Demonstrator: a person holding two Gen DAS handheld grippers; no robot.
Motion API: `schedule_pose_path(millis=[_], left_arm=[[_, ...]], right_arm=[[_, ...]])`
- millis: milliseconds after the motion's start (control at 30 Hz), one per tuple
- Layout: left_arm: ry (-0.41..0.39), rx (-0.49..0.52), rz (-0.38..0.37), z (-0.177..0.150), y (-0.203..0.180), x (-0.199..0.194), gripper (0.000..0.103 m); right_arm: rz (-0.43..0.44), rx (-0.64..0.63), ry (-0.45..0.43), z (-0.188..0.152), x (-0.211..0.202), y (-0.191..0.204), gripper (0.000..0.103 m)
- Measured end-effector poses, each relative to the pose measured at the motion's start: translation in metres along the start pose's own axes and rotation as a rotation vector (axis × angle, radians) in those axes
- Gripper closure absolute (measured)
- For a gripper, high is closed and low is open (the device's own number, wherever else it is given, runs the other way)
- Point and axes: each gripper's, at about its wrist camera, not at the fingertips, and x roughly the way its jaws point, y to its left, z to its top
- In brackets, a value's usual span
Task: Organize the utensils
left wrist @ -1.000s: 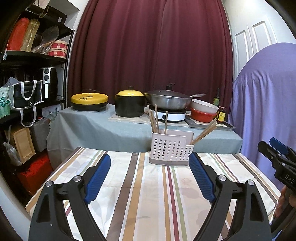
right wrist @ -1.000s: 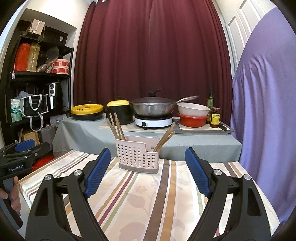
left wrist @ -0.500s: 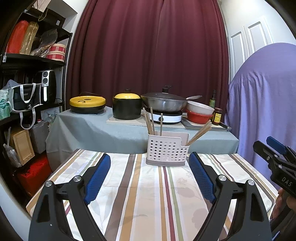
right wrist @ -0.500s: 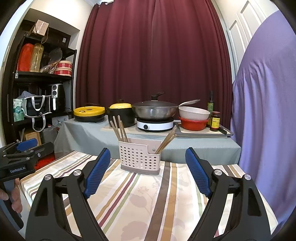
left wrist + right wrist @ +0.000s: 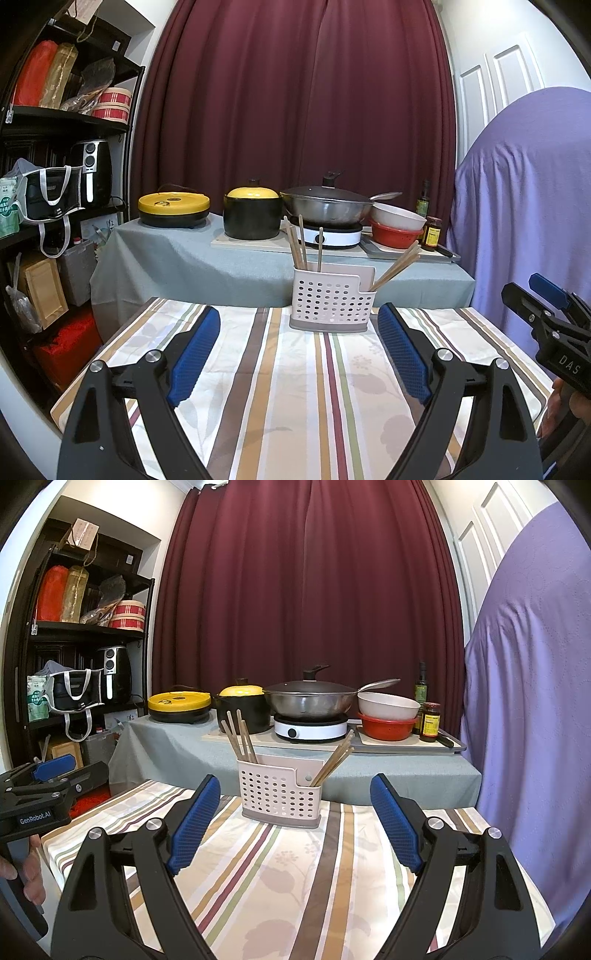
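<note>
A white perforated utensil caddy (image 5: 331,302) stands at the far edge of the striped table (image 5: 295,387). Wooden chopsticks (image 5: 302,242) stand upright in its left compartment, and more chopsticks (image 5: 397,265) lean right out of its low right compartment. My left gripper (image 5: 299,321) hangs open over the table, short of the caddy, nothing between its blue pads. In the right wrist view the same caddy (image 5: 280,794) sits ahead with both chopstick bundles (image 5: 240,734). My right gripper (image 5: 295,790) is open and empty too. Each view catches the other gripper at its side edge.
Behind stands a grey-clothed table (image 5: 184,258) with a yellow-lidded pan (image 5: 173,208), black pot (image 5: 253,216), wok on a hob (image 5: 327,208), stacked bowls (image 5: 397,225) and bottles (image 5: 430,230). Shelves (image 5: 55,166) fill the left. A purple draped shape (image 5: 528,203) rises at right.
The left wrist view has shifted slightly, so the caddy sits a little further left and higher between the fingers. The right view is nearly unchanged. Both grippers stay open.
</note>
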Motion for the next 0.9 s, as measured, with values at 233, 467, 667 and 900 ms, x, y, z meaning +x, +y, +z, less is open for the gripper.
schedule_pose_path(millis=[233,467,667,900], left_arm=[[-0.002,0.002,0.001,0.0011,-0.0032,-0.0012,0.018],[-0.004,0.0,0.002,0.0022,-0.005,-0.0007,0.018],[-0.002,0.002,0.005,0.0027,-0.005,-0.0006,0.018],[0.016,-0.013,0.008,0.0033,-0.002,0.0029,0.018]], right_arm=[[0.0,-0.001,-0.001,0.0,-0.0003,0.0002,0.021],[-0.001,-0.002,-0.001,0.0002,-0.0002,0.0003,0.021],[0.0,-0.001,-0.001,0.0,-0.0001,0.0002,0.021],[0.001,-0.002,0.0,-0.0002,0.0,0.0005,0.021]])
